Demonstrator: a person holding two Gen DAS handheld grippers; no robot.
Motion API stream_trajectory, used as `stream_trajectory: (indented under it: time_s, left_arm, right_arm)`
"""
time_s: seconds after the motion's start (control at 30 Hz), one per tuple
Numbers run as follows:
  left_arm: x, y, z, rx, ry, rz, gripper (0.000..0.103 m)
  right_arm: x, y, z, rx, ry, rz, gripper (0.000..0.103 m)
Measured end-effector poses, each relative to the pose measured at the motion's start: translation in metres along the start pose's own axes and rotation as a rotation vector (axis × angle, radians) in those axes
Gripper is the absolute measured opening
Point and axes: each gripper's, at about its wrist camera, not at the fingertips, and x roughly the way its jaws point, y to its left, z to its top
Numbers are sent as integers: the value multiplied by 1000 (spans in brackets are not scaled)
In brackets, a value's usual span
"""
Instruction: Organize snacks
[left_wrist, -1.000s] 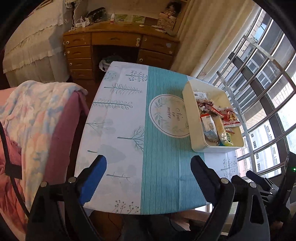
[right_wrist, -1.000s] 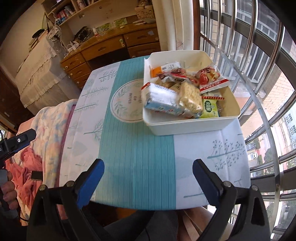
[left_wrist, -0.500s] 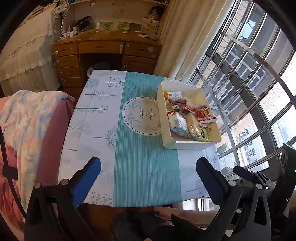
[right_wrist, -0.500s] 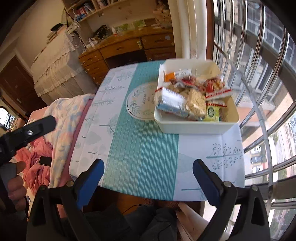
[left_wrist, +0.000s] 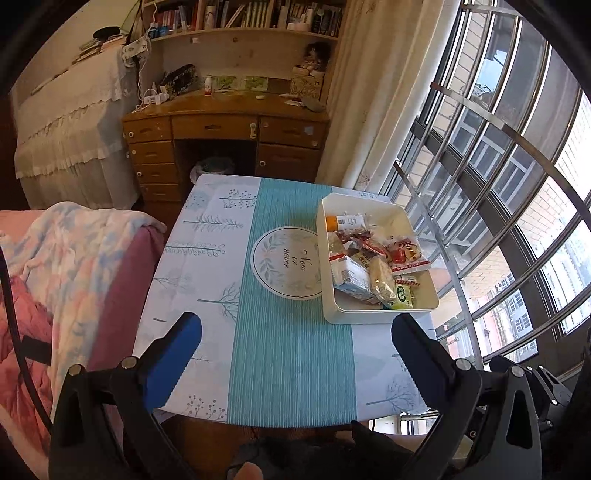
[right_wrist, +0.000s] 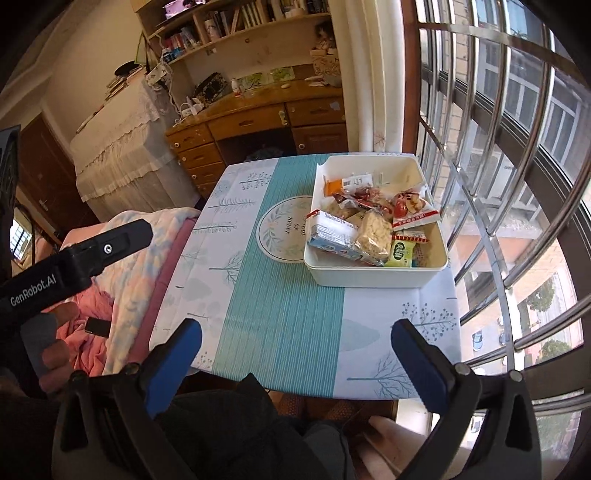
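A small table (left_wrist: 207, 266), covered by a cloth with a teal central stripe and pale tree prints, stands before a wooden desk (left_wrist: 225, 129) and beside a barred window (left_wrist: 517, 206); a blanket-draped seat (left_wrist: 66, 266) adjoins its left edge. On the table's far right portion, near the window, rests a white rectangular bin (right_wrist: 373, 277) containing the snacks (right_wrist: 365, 225): assorted wrapped packets heaped mainly toward its near end, including a blue-and-white pack, a pale cracker bar and a green sachet. The left gripper (left_wrist: 295, 349) and the right gripper (right_wrist: 295, 349) both hover above the table's near edge, well apart from the bin, each with jaws spread wide and nothing between them.
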Motion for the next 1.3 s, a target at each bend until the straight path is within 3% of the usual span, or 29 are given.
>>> stream_trajectory:
  time_s: [0.27,0.53,1.3]
  left_arm:
    - [-3,-8,-7,34,-21,15,102]
    - [-8,-12,-12,85,-49,119,102]
    - [-4,-21,-15,136,-27,94,102]
  right_arm:
    - [-5,-7,-1,29,-73,-63,103]
    - [-11,-8,1,53,-152,-61,103]
    - [-2,-1,-3,52,-103,-61,103]
